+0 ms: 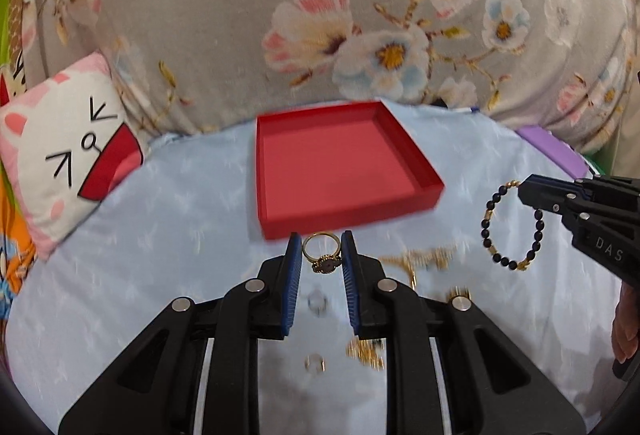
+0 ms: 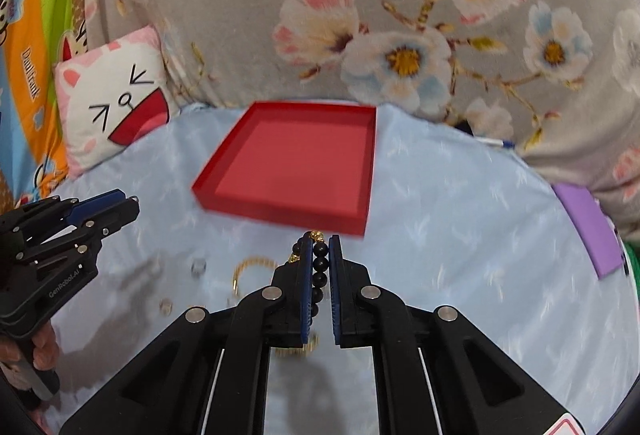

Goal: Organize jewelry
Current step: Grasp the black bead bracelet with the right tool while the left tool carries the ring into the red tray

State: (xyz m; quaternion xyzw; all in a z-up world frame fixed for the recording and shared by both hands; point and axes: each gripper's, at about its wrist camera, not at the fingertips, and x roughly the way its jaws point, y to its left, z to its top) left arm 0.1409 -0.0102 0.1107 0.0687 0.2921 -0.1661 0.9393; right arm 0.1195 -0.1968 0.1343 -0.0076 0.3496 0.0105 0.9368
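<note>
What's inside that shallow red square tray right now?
Nothing shows inside the shallow red square tray: its floor looks bare in both views. The gold ring and the dark beaded bracelet are held in front of it. Its near wall hides a thin strip of floor.

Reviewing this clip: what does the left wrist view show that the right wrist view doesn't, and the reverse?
Left wrist only: a gold ring clamped in the left tool, and the whole beaded bracelet hanging as a loop from the right tool.
Right wrist only: the bracelet's beads pinched in a row between the blue pads, and a pen at the cloth's far edge.
Both: the empty red tray, cat cushion, purple block, and loose jewelry on the blue cloth.
</note>
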